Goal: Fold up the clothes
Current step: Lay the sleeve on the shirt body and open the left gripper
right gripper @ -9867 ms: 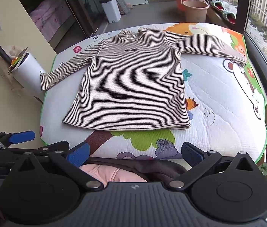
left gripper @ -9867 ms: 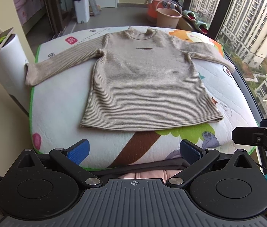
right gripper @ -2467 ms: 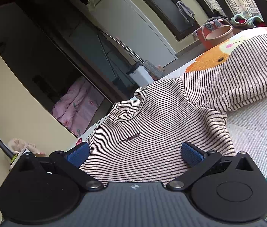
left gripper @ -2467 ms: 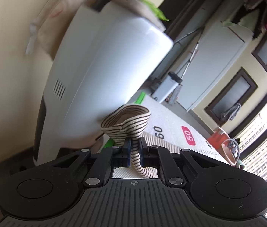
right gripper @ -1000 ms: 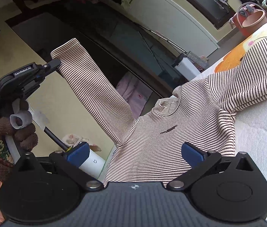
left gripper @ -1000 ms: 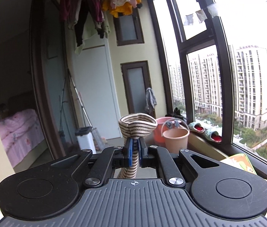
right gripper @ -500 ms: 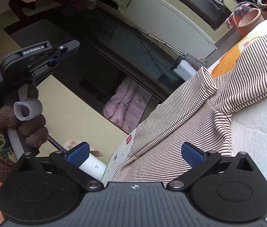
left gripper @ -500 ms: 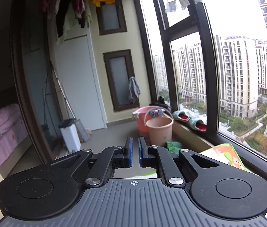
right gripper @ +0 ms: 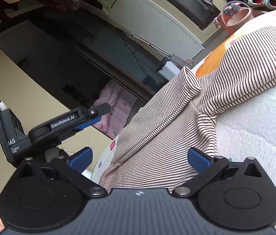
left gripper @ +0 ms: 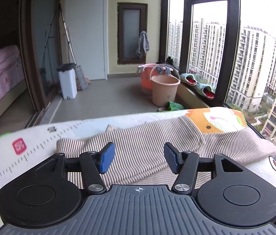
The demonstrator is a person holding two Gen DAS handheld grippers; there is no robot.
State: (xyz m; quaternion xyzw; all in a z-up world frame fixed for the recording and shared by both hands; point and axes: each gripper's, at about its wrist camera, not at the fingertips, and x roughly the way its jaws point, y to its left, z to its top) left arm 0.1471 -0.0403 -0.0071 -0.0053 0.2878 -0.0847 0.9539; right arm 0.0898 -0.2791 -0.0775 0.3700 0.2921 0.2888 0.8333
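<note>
Left wrist view: beige-and-brown striped knit sweater (left gripper: 147, 146) lying on the white quilted cartoon-print mat (left gripper: 20, 146), its sleeve folded across the body; beyond, two plastic buckets (left gripper: 163, 92) by the window. The left gripper (left gripper: 139, 157) has its jaws opening, nothing between them, the sweater just ahead and below. Right wrist view alone shows the left gripper from outside (right gripper: 91, 120), beside the sweater (right gripper: 167, 127). The right gripper (right gripper: 140, 159) is spread wide, the fabric lying between its blue pads (right gripper: 198, 159), unpinched.
</note>
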